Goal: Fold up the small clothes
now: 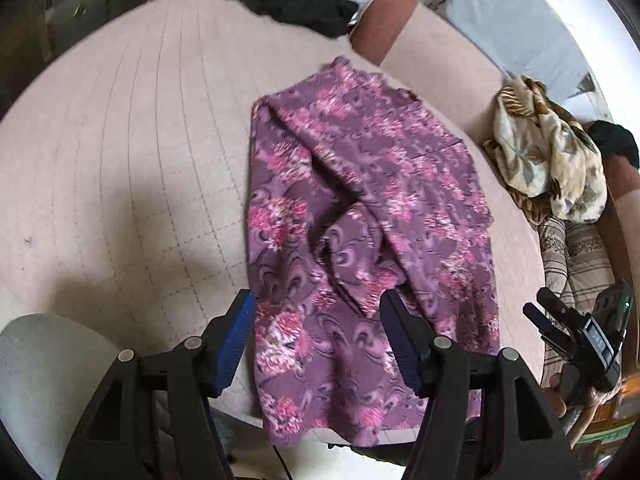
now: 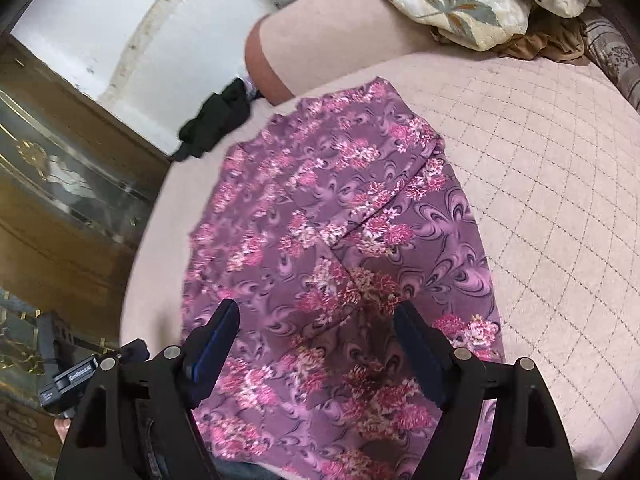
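A purple garment with pink flowers lies loosely folded on a pink quilted bed, its near end hanging over the bed's edge. My left gripper is open above the garment's near left part and holds nothing. The right gripper's body shows at the right edge of the left wrist view. In the right wrist view the same garment spreads out below my right gripper, which is open and empty over the near end. The left gripper's body shows at the lower left.
A black garment lies at the bed's far edge. A cream floral cloth is bunched at the right, beside striped fabric. A brown-and-pink bolster and grey pillow lie at the back. A wooden cabinet stands left.
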